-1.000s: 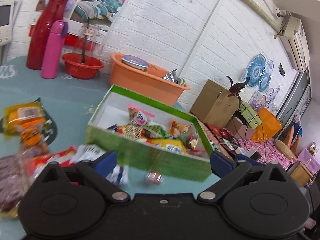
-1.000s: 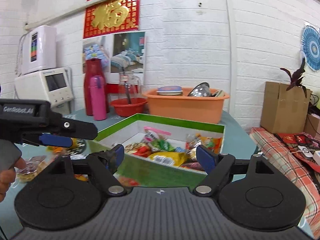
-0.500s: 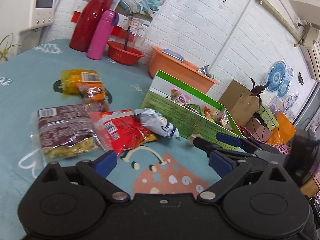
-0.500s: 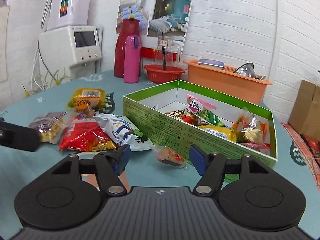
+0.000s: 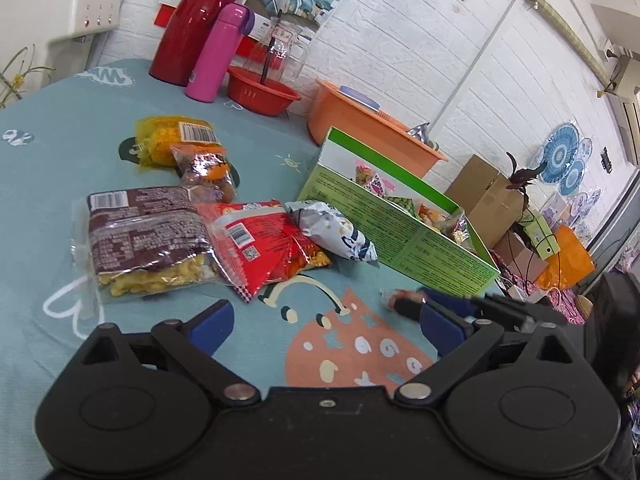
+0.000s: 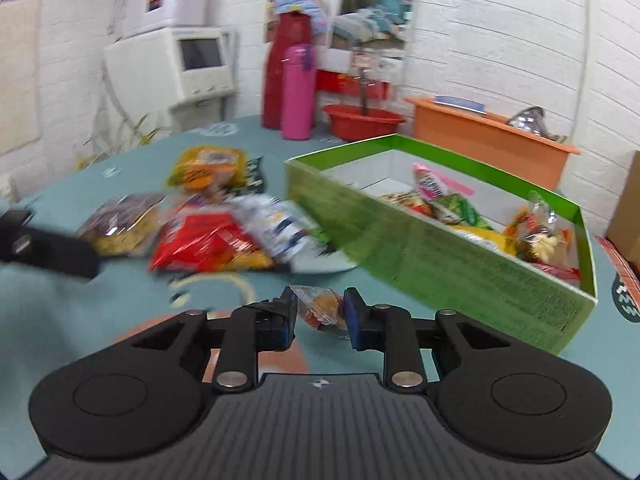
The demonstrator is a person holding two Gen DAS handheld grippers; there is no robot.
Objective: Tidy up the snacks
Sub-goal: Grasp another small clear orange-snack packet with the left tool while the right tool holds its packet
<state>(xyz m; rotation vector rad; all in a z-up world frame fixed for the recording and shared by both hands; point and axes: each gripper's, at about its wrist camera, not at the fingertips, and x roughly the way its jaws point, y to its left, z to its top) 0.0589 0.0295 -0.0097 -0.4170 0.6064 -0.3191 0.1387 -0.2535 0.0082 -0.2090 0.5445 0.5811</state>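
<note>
A green box holds several snack packs; it also shows in the left wrist view. My right gripper has its jaws closed narrowly around a small clear-wrapped snack on the table in front of the box. In the left wrist view that snack lies by the right gripper's fingers. My left gripper is open and empty above the tablecloth. Loose packs lie left of the box: a red bag, a brown bag, a white-blue bag, a yellow bag.
A red flask, a pink bottle, a red bowl and an orange tub stand at the table's back. A white appliance is at the far left. Cardboard boxes sit beyond the table's right edge.
My right gripper has come down to the small snack and narrowed its jaws around it. My left gripper stays open and has shifted little over the last half second.
</note>
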